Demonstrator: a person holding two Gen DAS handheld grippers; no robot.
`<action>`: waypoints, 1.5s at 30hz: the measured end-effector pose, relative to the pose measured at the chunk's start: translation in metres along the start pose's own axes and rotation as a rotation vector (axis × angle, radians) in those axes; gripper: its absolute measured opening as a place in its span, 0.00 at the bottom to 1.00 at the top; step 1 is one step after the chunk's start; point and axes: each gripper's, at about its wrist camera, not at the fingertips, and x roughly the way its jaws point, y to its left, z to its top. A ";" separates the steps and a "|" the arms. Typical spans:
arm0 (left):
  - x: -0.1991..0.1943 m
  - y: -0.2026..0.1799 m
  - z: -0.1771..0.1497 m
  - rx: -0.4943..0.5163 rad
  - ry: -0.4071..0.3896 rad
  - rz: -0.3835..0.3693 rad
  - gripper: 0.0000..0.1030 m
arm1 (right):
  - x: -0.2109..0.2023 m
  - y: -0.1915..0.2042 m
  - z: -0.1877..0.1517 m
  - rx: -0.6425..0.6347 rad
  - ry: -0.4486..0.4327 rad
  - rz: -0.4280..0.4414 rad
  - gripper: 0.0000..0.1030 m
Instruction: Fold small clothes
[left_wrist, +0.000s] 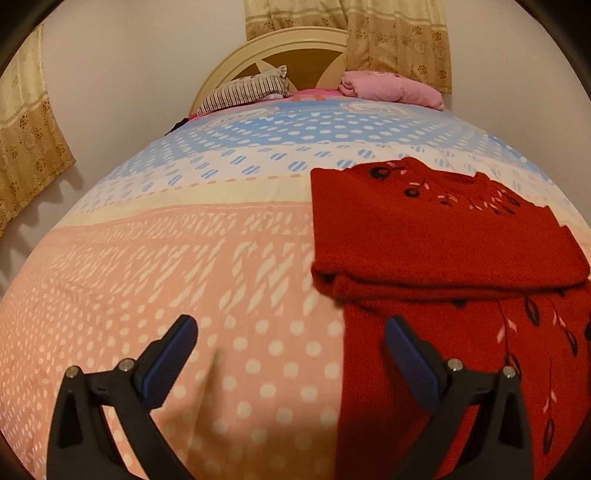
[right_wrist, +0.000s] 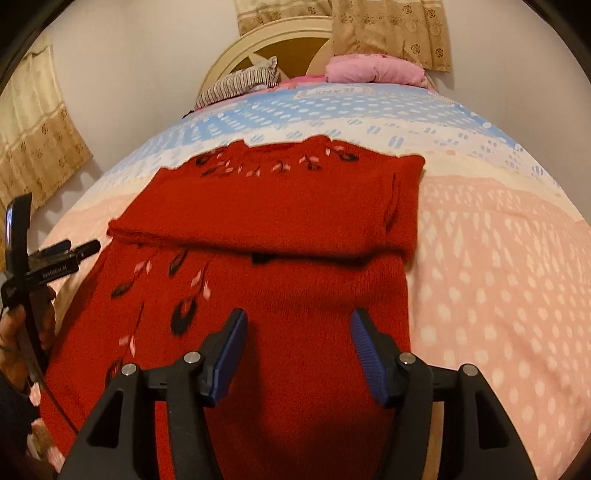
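Red knit sweater (right_wrist: 266, 266) lies flat on the dotted bedspread (left_wrist: 184, 295), sleeves tucked over the chest into a band, body trailing toward the near edge, probably staged for the bottom-up fold. Left gripper (left_wrist: 291, 354) hangs spread and empty over the sweater's left edge, half above bare spread, likely lined up for that side. Right gripper (right_wrist: 299, 350) is spread too, nothing pinched, above the sweater's near right part. Striped pillow (left_wrist: 247, 88) and pink bundle (left_wrist: 391, 88) sit far, at the headboard.
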 end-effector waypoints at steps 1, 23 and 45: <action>-0.002 0.000 -0.001 -0.002 -0.001 -0.004 1.00 | -0.004 0.000 -0.005 -0.005 -0.003 -0.002 0.58; -0.056 -0.008 -0.062 0.005 0.045 -0.086 1.00 | -0.054 0.027 -0.070 -0.107 -0.026 -0.066 0.66; -0.085 -0.009 -0.107 0.038 0.076 -0.092 1.00 | -0.086 0.032 -0.107 -0.112 -0.021 -0.064 0.67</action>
